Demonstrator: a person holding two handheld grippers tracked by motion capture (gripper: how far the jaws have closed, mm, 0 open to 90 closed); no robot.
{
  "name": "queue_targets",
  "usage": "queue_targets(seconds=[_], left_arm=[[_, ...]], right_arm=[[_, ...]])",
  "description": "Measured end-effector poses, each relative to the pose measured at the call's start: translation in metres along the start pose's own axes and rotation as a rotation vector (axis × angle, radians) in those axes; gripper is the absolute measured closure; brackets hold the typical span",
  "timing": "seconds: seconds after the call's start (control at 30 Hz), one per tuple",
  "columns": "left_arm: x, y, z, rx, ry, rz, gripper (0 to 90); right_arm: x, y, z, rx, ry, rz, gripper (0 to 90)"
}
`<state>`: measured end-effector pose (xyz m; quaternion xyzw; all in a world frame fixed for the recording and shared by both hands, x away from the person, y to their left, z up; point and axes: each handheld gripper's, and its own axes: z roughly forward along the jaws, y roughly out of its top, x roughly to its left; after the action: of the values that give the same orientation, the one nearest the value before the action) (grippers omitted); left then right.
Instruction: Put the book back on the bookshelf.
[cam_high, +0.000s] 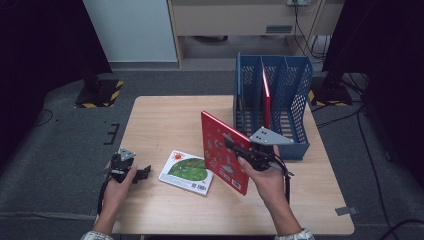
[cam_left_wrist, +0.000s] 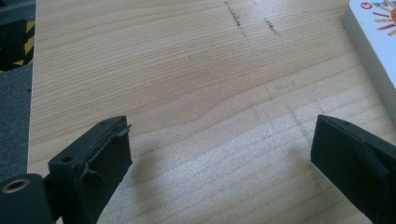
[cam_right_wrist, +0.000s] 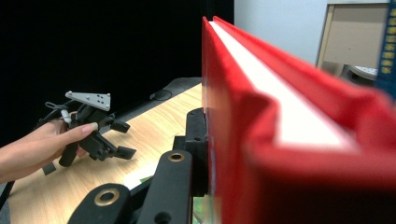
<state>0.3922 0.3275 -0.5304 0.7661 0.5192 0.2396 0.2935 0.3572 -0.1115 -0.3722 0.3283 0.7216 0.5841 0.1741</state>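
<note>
right gripper (cam_high: 235, 150): jaws clamped on red book (cam_high: 220, 145), upright, mid-tabletop
left gripper (cam_high: 142, 172): jaws spread, empty, near tabletop's left edge

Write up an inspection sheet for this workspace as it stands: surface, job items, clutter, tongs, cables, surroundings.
Surface: light wooden table, faint dark scuffs, otherwise bare.
Job's things: large red hardcover book held upright off the table; white picture book with green and orange cover lying flat; blue perforated plastic file rack at the far right with a thin red book standing in it.
Clutter: nothing seen.
Grippers: right tongs clamped on the large red book's edge; left tongs open, empty, low over the table.
Cables: black lead trailing from the right tongs.
Surroundings: grey floor, hazard-striped stand bases, black curtains.
</note>
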Motion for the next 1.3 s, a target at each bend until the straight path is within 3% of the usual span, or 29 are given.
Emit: queue_targets(seconds=[0.93,1.3], left_arm=[[0.0,-0.003,0.003,-0.001,-0.015,-0.023,3.0],[0.0,-0.004,0.004,-0.005,-0.019,-0.032,2.5]], right_arm=[[-0.015,-0.022,-0.062,-0.012,-0.072,0.037,79.5],[-0.029,-0.03,-0.089,-0.014,-0.126,0.061,79.5]])
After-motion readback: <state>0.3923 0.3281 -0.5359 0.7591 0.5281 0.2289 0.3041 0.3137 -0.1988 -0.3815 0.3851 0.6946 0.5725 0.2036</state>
